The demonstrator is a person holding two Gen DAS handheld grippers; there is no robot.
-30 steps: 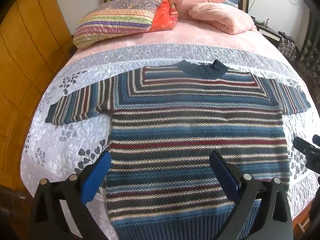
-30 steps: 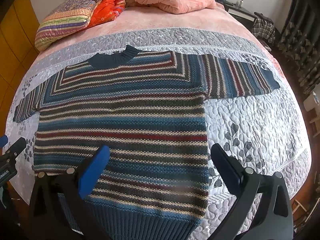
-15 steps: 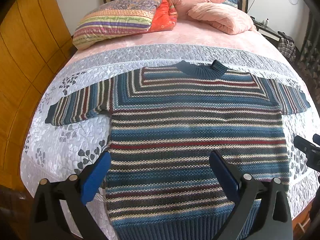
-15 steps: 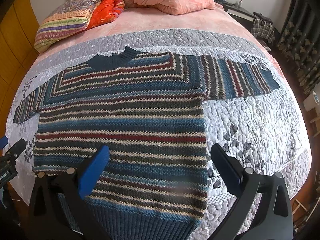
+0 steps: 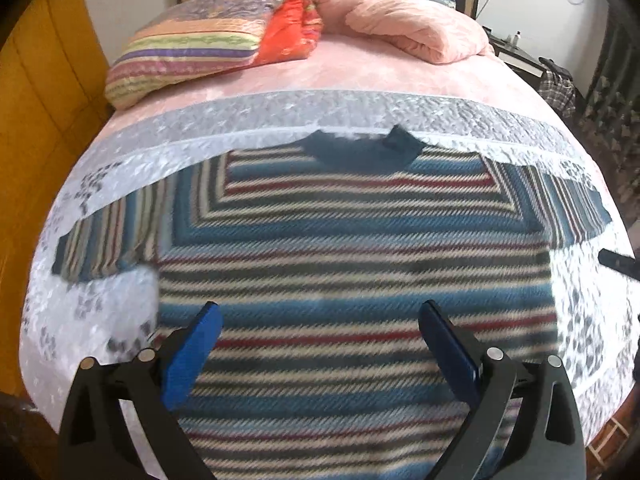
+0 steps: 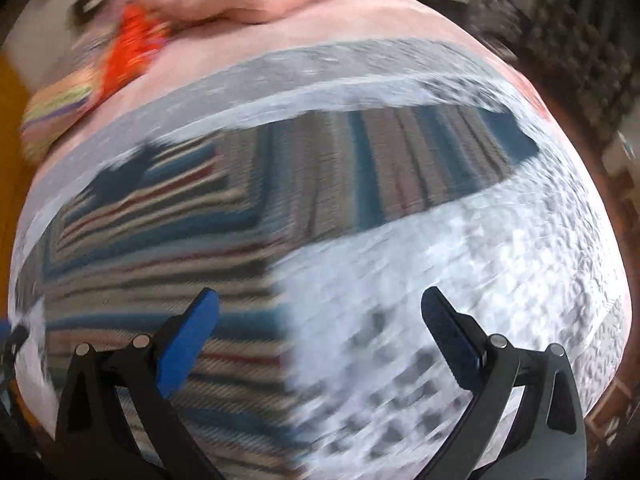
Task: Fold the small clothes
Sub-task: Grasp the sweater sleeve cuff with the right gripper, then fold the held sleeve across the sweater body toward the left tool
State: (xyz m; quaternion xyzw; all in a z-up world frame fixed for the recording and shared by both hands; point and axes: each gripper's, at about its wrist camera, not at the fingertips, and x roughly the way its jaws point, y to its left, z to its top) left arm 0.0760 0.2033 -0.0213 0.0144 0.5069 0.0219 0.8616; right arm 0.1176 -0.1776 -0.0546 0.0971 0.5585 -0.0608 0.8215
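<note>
A striped knit sweater (image 5: 352, 248) in blue, cream, red and grey lies flat on the bed, dark blue collar (image 5: 360, 148) at the far side and both sleeves spread out. My left gripper (image 5: 320, 316) hangs open above the sweater's lower body, nothing between its blue pads. My right gripper (image 6: 320, 300) is open too, over the sweater's right side edge and the quilt, below the right sleeve (image 6: 420, 168). The right wrist view is heavily blurred by motion. The tip of the right gripper (image 5: 618, 260) shows at the right edge of the left wrist view.
A grey-white quilted cover (image 5: 100, 300) lies under the sweater on a pink bed sheet (image 5: 360, 68). Striped and orange pillows (image 5: 208, 40) and a pink folded duvet (image 5: 420, 28) sit at the headboard. A wooden wardrobe (image 5: 36, 100) stands at the left, a nightstand (image 5: 520, 56) at the right.
Both grippers have moved forward over the sweater towards its upper part. The right one has swung to the right, towards the right sleeve. Both stay open.
</note>
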